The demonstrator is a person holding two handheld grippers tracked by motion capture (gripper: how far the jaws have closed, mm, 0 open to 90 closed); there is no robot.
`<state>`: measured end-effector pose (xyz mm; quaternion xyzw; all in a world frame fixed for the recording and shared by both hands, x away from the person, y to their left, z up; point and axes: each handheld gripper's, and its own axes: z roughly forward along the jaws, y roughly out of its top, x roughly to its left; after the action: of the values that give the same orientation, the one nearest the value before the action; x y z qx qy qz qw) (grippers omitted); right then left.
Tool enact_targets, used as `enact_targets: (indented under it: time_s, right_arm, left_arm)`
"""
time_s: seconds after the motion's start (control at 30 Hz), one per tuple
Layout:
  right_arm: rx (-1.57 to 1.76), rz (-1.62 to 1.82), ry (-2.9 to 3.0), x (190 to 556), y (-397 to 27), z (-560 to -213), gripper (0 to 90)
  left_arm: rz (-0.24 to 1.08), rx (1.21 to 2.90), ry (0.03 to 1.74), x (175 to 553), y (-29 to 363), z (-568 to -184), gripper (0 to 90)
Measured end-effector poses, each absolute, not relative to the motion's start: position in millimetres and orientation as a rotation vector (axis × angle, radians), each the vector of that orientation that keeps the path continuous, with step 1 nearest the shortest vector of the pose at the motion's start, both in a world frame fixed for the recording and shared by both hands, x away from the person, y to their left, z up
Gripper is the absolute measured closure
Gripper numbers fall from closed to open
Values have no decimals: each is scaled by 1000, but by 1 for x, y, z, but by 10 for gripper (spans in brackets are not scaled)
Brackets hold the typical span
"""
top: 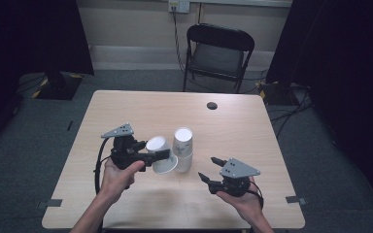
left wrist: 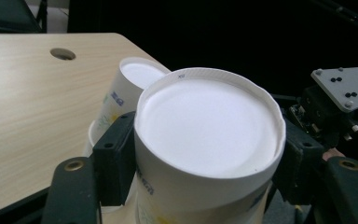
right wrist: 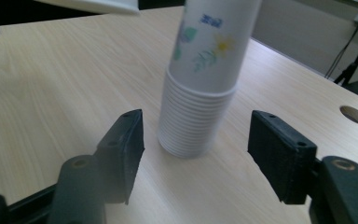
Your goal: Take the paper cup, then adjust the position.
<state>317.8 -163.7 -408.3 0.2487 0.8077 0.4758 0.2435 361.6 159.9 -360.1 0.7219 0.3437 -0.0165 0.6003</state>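
Paper cup [top: 159, 154] is clamped base-outward between the pads of the left gripper [top: 161, 155], tilted with its long axis near level, just left of the cup stack [top: 182, 149] at mid-table. Right gripper [top: 207, 169] stands with jaws apart and empty, the stack upright ahead of them; the left is nearer, probably almost touching
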Motion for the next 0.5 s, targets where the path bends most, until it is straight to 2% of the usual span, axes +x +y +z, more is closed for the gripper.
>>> enact_targets:
  time_s: [0.1,0.5]
  right_arm:
    - [633,1333,2225,318,-150,-405,412]
    - [484,1389,2238,314,-121,-396,510]
  left_arm:
    - [-127,1640,808,365,157,-365,339]
    - [-214,1628,820,365,147,-368,341]
